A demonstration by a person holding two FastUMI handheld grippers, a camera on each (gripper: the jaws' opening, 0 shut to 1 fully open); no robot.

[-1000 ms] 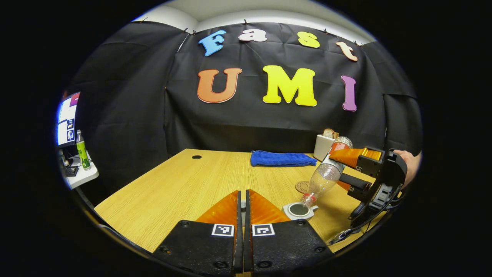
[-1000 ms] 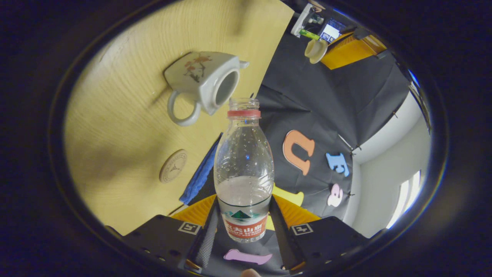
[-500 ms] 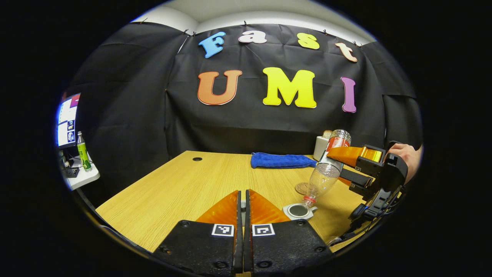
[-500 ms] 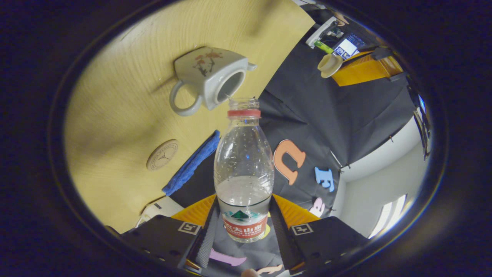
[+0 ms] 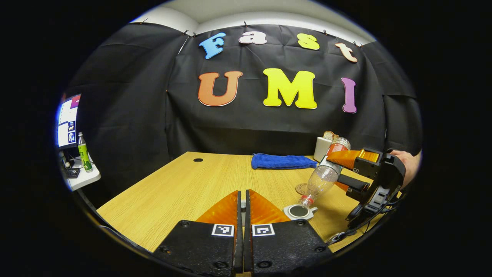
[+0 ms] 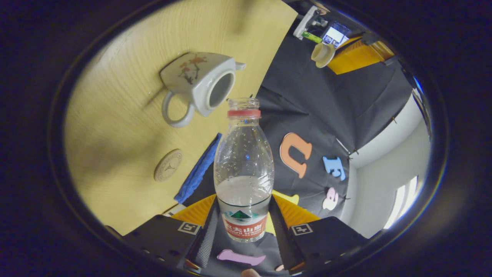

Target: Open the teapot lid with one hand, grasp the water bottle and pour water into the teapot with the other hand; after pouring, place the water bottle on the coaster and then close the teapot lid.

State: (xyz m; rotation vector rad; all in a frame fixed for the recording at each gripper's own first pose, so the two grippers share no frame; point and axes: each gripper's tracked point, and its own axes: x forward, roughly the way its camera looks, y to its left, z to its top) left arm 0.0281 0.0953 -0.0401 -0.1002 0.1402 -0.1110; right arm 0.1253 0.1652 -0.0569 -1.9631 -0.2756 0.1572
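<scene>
- The right gripper (image 6: 243, 215) grasps the water bottle (image 6: 243, 169), both fingers pressed on its labelled base; the bottle is uncapped and part-full of water.
- In the left gripper view, the right gripper (image 5: 348, 169) sits at 3 o'clock with a hand (image 5: 409, 165) behind it, tilting the water bottle (image 5: 323, 175) mouth-down over the teapot (image 5: 299, 211).
- In the right gripper view, the white teapot (image 6: 196, 82) lies at 11 o'clock, open-topped, with a floral print and a loop handle.
- The left gripper (image 5: 243, 207) is clenched, its fingers close together; in the right gripper view, at 1 o'clock, it (image 6: 338, 57) holds the teapot lid (image 6: 322, 54).
- The round coaster (image 5: 302, 188) lies bare on the wooden table (image 5: 184, 184), just beyond the teapot.
- A folded blue towel (image 5: 282, 161) lies near the table's far edge, a white holder (image 5: 322, 148) beside it.
- Black cloth walls (image 5: 127, 115) the booth; at 9 o'clock stand a screen (image 5: 67, 121) and a green bottle (image 5: 83, 152) on a side shelf.
</scene>
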